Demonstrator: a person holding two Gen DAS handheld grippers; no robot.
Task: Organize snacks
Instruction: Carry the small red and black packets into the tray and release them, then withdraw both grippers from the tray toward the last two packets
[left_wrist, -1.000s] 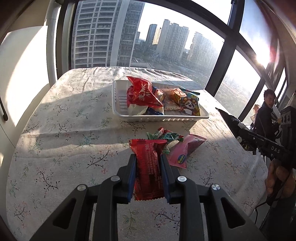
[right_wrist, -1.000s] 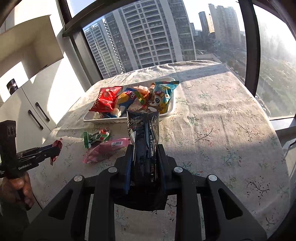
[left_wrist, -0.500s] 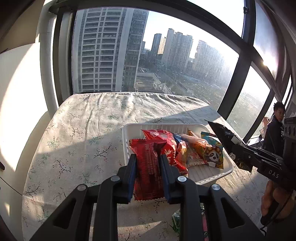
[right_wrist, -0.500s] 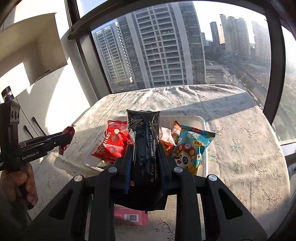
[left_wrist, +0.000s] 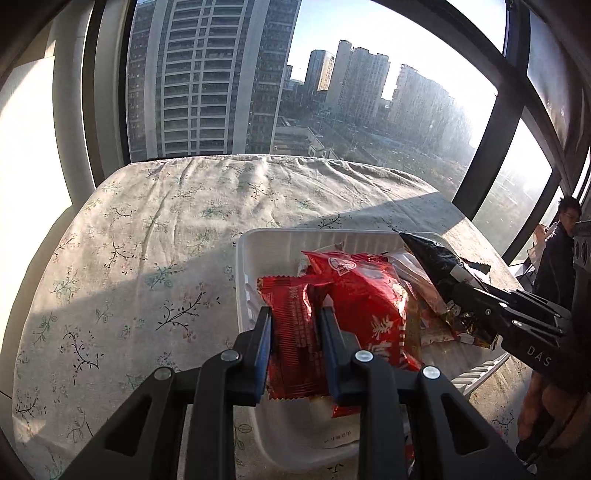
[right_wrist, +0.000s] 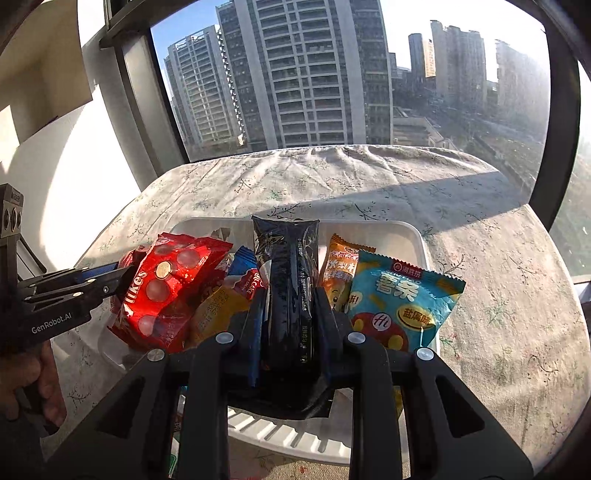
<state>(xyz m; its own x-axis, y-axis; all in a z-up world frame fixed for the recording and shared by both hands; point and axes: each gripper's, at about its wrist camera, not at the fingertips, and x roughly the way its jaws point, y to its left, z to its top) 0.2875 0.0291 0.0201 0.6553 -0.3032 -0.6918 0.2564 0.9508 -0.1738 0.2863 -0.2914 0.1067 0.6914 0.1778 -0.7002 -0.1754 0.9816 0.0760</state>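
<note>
Left gripper (left_wrist: 293, 325) pinching a small red wrapper (left_wrist: 291, 332) by its middle, held upright over the near-left corner of the white basket (left_wrist: 258, 243), presumably so that letting go drops it into the bare slot beside the big red bag (left_wrist: 369, 295). Right gripper (right_wrist: 288, 314) clamped on a tall black packet (right_wrist: 288, 273), likewise standing on end, poised above the basket's centre between a blue-and-yellow pack (right_wrist: 236, 291) and an orange one (right_wrist: 340, 269). Blue chip bag (right_wrist: 402, 306) leaning at the right end, red bag propped at the left. Beneath it all, a floral tablecloth (right_wrist: 480, 236); release into the basket looks like the step in hand.
</note>
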